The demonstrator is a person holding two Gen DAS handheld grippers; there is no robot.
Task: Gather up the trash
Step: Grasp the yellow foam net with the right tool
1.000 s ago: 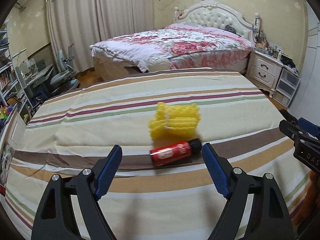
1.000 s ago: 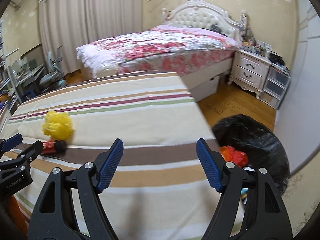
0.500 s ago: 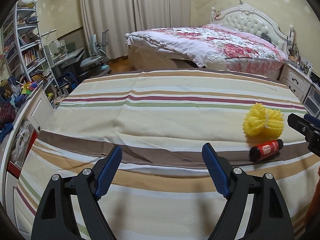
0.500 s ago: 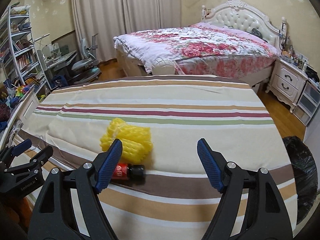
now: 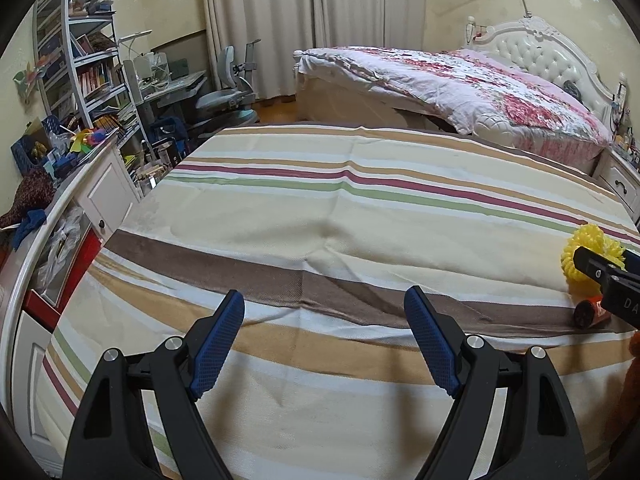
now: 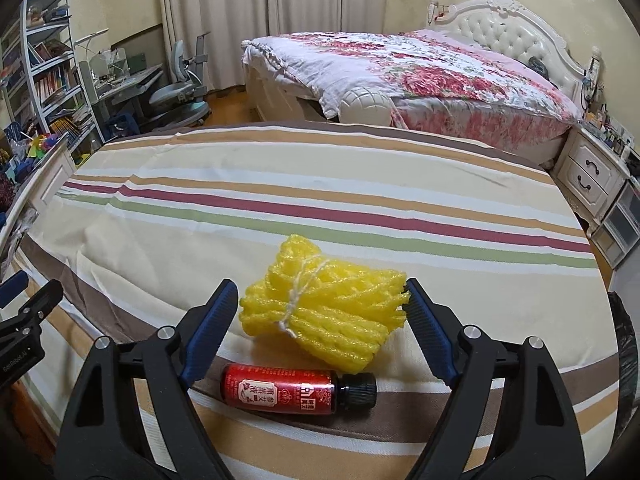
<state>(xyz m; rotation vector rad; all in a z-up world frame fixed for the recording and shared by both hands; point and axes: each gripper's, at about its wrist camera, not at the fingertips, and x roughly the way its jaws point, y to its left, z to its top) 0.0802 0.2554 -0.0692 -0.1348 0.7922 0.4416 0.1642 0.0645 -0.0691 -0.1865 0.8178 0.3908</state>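
Right tool point(image 6: 320, 312) released, blue textured pads spread wide, hovering low over striped bedspread point(image 6: 360, 208). Yellow foam net bundle point(image 6: 328, 316) between the two pads, far end just beside the right-hand pad, near end a little apart from the left-hand one; ribbed, spongy mesh, bunched into a loose roll and tied round the middle with pale string. Red bottle point(image 6: 296, 390) on its side just nearer the camera than the bundle, close alongside it, black ridged cap pointing right, glossy cylindrical body with printed label, resting on a brown stripe. Left tool point(image 5: 320, 328) likewise released, pads wide apart, over bare cloth well left of both items. From the left wrist view, foam bundle point(image 5: 588, 252) and bottle point(image 5: 588, 314) at far right edge, partly hidden behind the right tool's black frame. Bedspread woven, flat, lightly creased, banded cream, tan, brown, maroon and green. Black bin bag point(image 6: 624, 360) at right edge beyond the mattress.
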